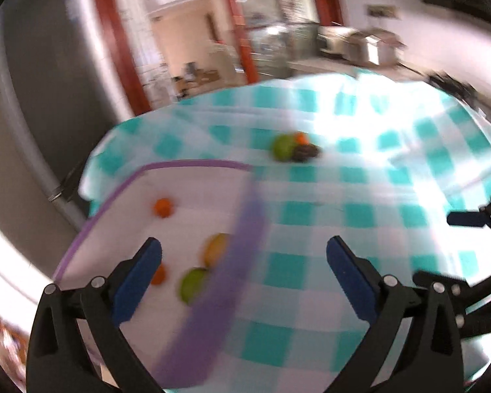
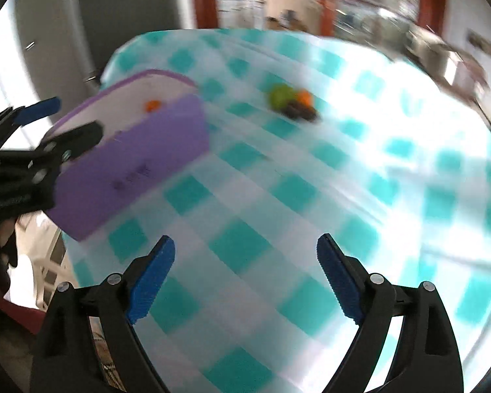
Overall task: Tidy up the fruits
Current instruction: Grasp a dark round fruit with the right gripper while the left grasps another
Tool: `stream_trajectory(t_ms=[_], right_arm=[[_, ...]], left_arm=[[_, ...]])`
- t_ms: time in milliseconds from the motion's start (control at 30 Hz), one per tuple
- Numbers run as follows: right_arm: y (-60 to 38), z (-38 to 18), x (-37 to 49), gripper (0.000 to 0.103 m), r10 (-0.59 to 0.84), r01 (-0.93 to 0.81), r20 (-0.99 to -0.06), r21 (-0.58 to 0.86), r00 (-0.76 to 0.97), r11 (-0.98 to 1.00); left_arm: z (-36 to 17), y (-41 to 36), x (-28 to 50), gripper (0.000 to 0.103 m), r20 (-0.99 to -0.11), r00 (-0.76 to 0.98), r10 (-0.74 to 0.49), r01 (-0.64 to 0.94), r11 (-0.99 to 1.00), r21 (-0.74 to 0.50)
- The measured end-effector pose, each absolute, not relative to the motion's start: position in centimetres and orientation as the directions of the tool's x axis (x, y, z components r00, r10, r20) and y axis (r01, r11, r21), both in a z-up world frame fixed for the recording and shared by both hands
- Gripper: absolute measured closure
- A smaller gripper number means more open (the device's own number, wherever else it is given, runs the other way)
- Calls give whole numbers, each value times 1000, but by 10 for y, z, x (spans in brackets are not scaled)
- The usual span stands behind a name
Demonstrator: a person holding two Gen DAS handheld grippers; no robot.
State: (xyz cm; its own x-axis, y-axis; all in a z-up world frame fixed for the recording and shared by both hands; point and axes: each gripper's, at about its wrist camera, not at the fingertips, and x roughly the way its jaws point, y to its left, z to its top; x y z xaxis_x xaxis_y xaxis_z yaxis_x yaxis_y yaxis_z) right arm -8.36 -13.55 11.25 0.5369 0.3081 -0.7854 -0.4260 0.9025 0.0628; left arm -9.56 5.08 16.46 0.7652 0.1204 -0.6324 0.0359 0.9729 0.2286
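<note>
- Both views are motion-blurred, so fruit IDs are approximate.
- left gripper point(image 1: 244, 255): fingers spread wide, holding nothing, hovering over the right wall of the purple bin point(image 1: 245, 229).
- right gripper point(image 2: 245, 255): also wide open and empty, over bare checkered tablecloth point(image 2: 245, 196), right of the bin.
- Already in the bin: orange fruit point(image 1: 163, 207) at the far side, yellow fruit point(image 1: 216, 249) and green fruit point(image 1: 193, 284) against the right wall, another orange one partly hidden behind the left finger.
- Not yet sorted: a cluster out on the cloth, far centre: green fruit point(image 2: 280, 96), small orange one point(image 2: 304, 96), dark item point(image 2: 299, 109), touching each other.
- Step, as I judge it: between picks, heading for the cluster.
- Next: reach far, straddle one fruit without knocking its neighbours, then close.
</note>
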Motion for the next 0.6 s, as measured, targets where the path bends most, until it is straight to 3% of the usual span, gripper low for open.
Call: stream_trajectory(t_ms=[300,600], right_arm=[[-190,62,-80,17,198,-252,-850,80,489,964],[-177,37,-28,17,125,-229,-894,26,431,973]], left_arm=[[111,-40,-82,2,-756,653,-42,377,884,277],[96,-32,-8,2,-796,596,-101,352,925,146]])
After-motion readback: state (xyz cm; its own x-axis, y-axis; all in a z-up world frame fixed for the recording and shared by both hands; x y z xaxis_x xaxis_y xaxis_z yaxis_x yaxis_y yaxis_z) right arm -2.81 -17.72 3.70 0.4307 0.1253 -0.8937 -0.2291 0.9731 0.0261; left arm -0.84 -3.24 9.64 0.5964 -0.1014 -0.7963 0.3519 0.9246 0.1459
